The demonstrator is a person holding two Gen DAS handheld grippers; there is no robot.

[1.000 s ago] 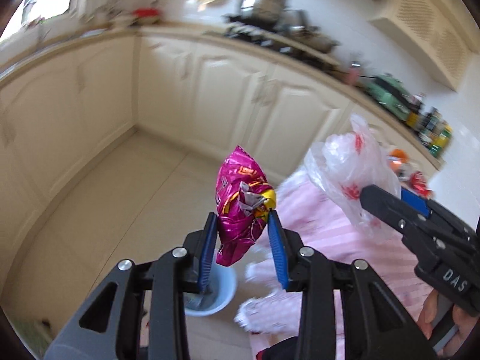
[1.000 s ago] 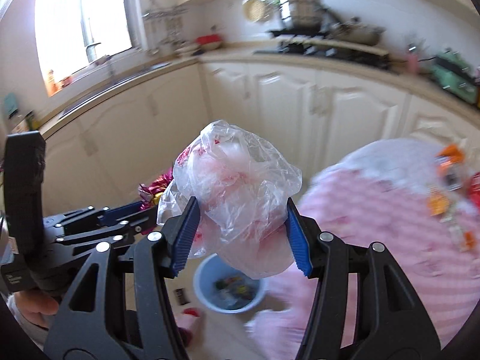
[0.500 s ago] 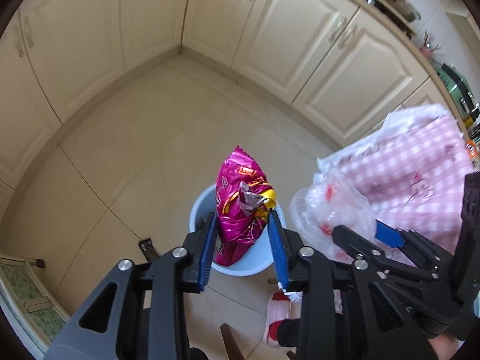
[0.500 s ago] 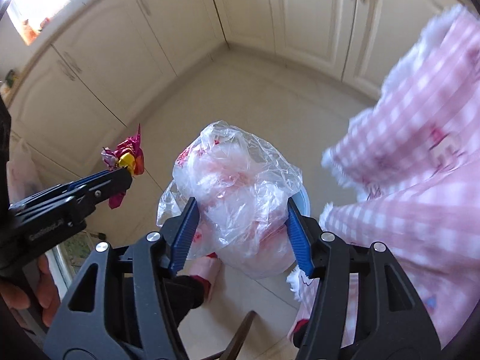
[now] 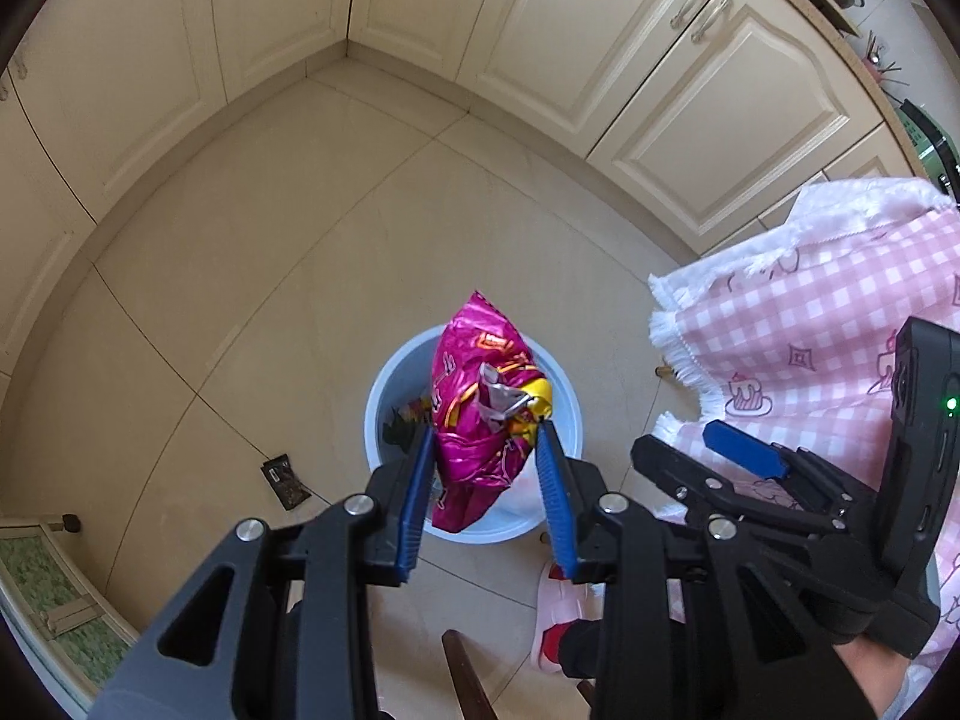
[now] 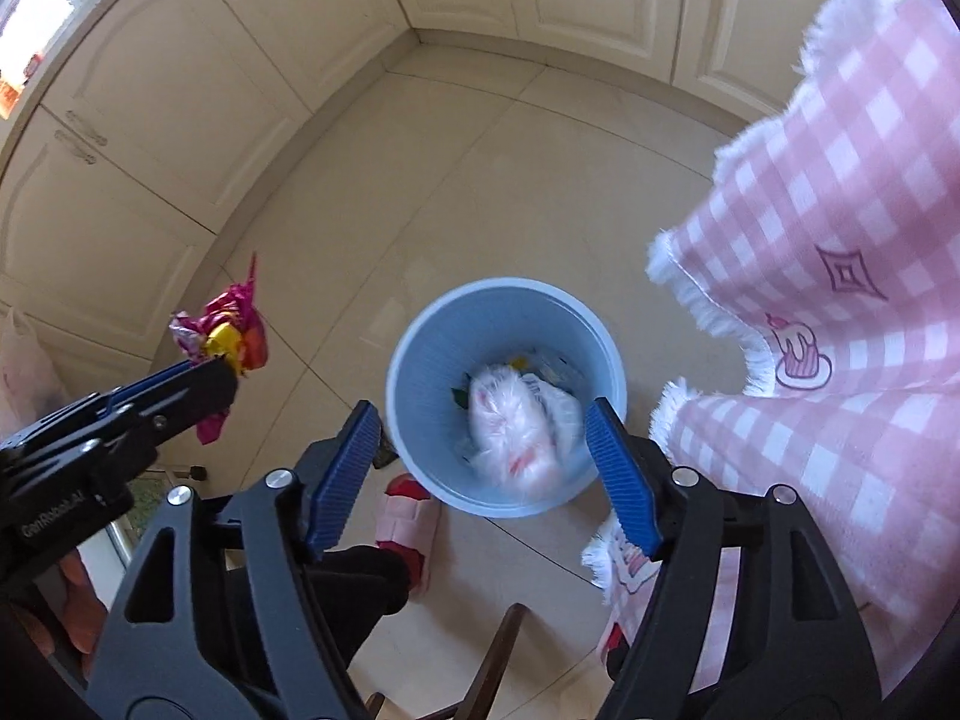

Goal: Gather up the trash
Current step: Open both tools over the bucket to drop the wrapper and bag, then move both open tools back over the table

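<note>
A light blue bin [image 6: 420, 420] stands on the floor below both grippers; its rim also shows in the left wrist view [image 5: 384, 384]. My left gripper [image 5: 483, 438] is shut on a crumpled magenta snack bag [image 5: 480, 420] and holds it above the bin; the bag also shows in the right wrist view [image 6: 231, 339]. My right gripper [image 6: 480, 414] is open and empty above the bin. A clear plastic bag [image 6: 516, 426], blurred, is inside the bin on other trash.
A pink checked tablecloth [image 6: 840, 276] hangs at the right, close to the bin. Cream cabinets [image 5: 540, 30] line the far walls. A small dark scrap [image 5: 285, 480] lies on the floor left of the bin. A pink slipper [image 6: 408, 516] is beside the bin.
My right gripper has opened and the clear plastic bag has dropped into the bin. My left gripper still holds the magenta bag over the bin.
</note>
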